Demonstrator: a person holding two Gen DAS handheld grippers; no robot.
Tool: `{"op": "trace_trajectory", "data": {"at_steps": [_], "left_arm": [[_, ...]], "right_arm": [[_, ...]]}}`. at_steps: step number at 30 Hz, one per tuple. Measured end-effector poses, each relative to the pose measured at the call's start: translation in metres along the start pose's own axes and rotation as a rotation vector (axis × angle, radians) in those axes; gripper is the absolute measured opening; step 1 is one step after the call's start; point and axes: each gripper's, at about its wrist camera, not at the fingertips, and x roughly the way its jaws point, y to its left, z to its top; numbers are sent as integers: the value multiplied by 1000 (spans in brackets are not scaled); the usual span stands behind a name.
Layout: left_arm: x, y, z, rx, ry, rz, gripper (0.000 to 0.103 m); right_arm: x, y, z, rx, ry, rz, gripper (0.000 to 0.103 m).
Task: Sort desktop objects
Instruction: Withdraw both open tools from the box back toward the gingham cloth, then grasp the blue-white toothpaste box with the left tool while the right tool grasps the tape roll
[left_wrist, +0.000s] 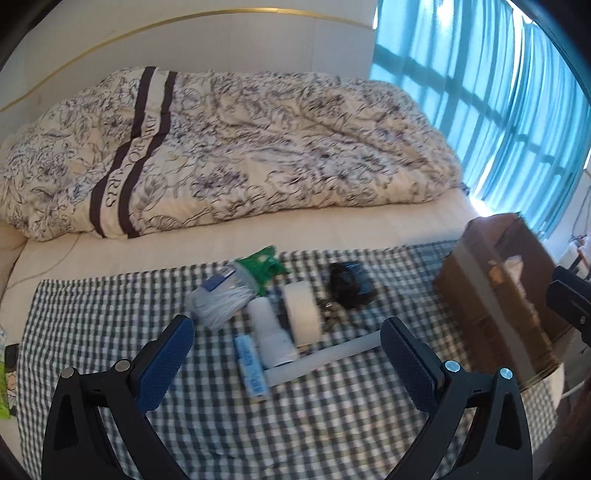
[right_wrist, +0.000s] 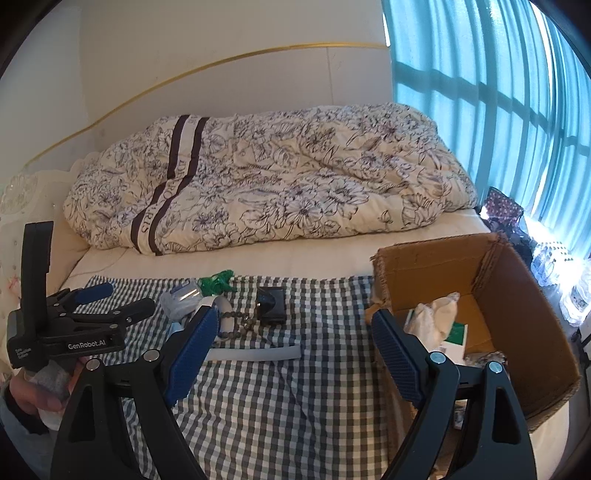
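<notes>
Left gripper (left_wrist: 288, 350): my jaws released — white bottle (left_wrist: 271, 334) lies between them.
Right gripper (right_wrist: 291, 343): released — cardboard box (right_wrist: 517, 295) beside.

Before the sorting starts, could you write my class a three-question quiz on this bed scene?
1. True or false: the cardboard box already holds items.
2. Which lies nearest the left gripper? A) white tube B) black pouch C) floral duvet
3. Fill in: the loose objects rest on a ____ cloth.

Key: 1 true, white crumpled material and a green-and-white packet lie inside; 2 A; 3 checked. Both grippers, including the right gripper, have open, empty fingers.
</notes>
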Motion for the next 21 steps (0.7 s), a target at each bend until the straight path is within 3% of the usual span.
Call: {"op": "trace_trajectory", "data": {"at_steps": [21], "left_arm": [[64, 37, -42, 26, 129, 45, 103]], "right_arm": [[84, 27, -18, -37, 135, 41, 86]]}}
